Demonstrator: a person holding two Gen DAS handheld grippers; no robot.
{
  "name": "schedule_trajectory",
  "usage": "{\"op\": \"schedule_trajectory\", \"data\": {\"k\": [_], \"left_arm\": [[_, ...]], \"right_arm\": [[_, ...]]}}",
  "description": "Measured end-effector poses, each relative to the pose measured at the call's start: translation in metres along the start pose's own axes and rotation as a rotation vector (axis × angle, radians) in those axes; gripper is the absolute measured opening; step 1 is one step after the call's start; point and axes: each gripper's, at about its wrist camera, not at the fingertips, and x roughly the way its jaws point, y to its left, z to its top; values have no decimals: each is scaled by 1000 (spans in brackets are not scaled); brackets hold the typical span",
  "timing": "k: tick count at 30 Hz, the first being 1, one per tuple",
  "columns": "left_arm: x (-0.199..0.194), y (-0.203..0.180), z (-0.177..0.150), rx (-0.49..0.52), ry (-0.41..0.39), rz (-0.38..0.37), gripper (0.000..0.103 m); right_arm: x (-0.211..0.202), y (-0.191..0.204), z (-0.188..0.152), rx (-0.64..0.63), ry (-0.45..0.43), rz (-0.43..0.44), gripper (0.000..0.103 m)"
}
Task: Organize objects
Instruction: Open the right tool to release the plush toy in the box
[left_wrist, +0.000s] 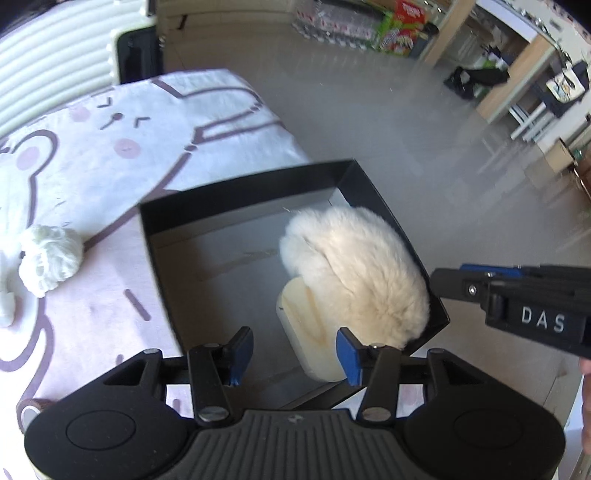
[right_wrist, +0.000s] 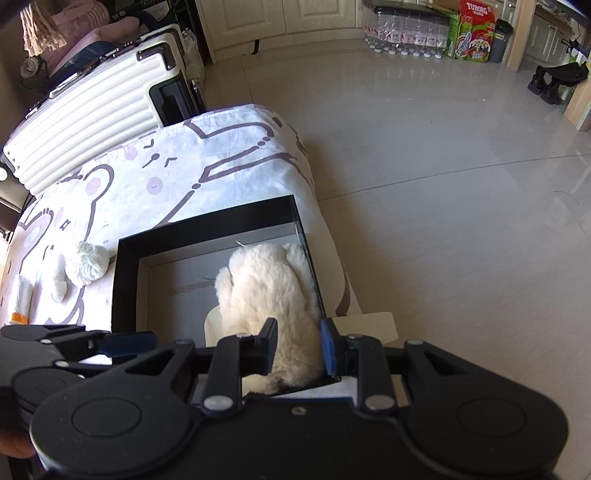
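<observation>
Fluffy cream fur mitten lying inside black box, right side, over pale flat piece. Box sits on bear-print cloth surface. Left gripper jaws apart, nothing between. Right gripper jaws clamped on mitten's near end.

The box is black outside with a pale grey floor. The fluffy toy in it is cream-white, over a pale cream card. The cloth on the worktop is white with mauve cartoon bear outlines and pink cheeks. The yarn ball is white. The suitcase is ivory, ribbed, with black trim. Both grippers are black with blue pads.
</observation>
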Motion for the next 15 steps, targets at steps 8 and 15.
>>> {"op": "schedule_trajectory", "data": {"k": [8, 15], "left_arm": [[-32, 10, -10, -50, -53, 46, 65], [-50, 15, -16, -67, -88, 103, 79]], "right_arm": [[-14, 4, -9, -4, -34, -39, 35], [-24, 1, -19, 7, -53, -81, 48]]}}
